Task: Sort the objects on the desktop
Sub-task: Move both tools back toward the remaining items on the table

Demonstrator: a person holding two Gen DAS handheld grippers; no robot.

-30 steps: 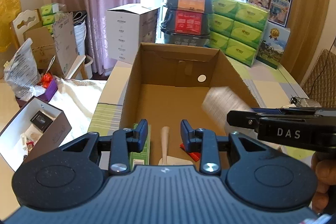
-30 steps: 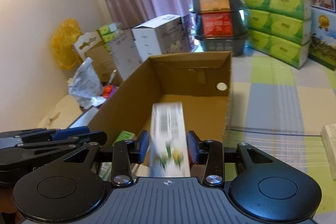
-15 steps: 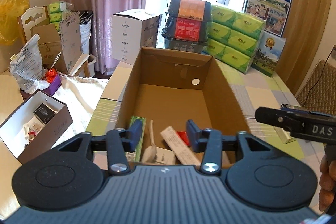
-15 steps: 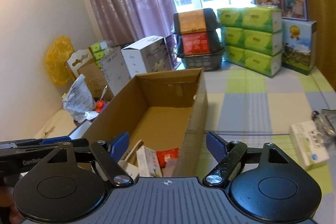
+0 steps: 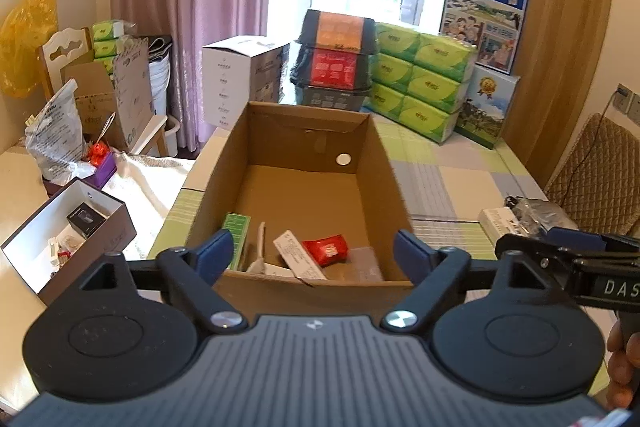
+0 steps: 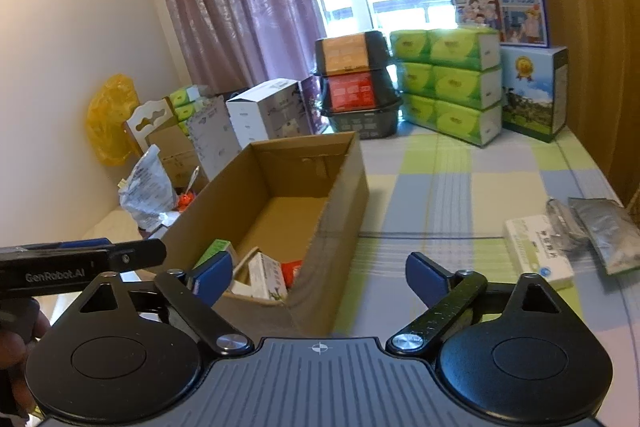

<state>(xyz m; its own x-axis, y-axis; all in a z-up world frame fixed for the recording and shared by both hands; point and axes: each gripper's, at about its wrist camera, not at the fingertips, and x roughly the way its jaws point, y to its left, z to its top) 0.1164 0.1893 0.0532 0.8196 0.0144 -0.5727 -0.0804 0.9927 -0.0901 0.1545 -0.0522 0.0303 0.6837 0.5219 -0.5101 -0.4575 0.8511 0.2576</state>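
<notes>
An open cardboard carton (image 5: 224, 163) stands on the checked tablecloth. In its near end lie a green box (image 5: 236, 227), a long white box (image 5: 294, 255), a red packet (image 5: 326, 251) and a pale spoon-like piece (image 5: 262, 247). My left gripper (image 5: 314, 255) hovers wide open before the carton's near wall, holding nothing. My right gripper (image 6: 320, 275) is also wide open and empty, at the carton's near right corner (image 6: 320, 267). A white medicine box (image 6: 536, 251) and grey plastic bags (image 6: 600, 227) lie on the table to its right.
Stacked green tissue packs (image 5: 420, 87), black crates (image 5: 336, 63) and milk cartons (image 5: 484, 19) line the table's far end. A white box (image 5: 240, 75) stands at the back left. Left of the table are an open shoebox (image 5: 64, 231), bags and a chair. A padded chair (image 5: 592, 171) is at the right.
The right gripper let go of the white-and-green box, which now lies in the carton. Both grippers opened wider and drew back toward the carton's near end, the right one shifting right.
</notes>
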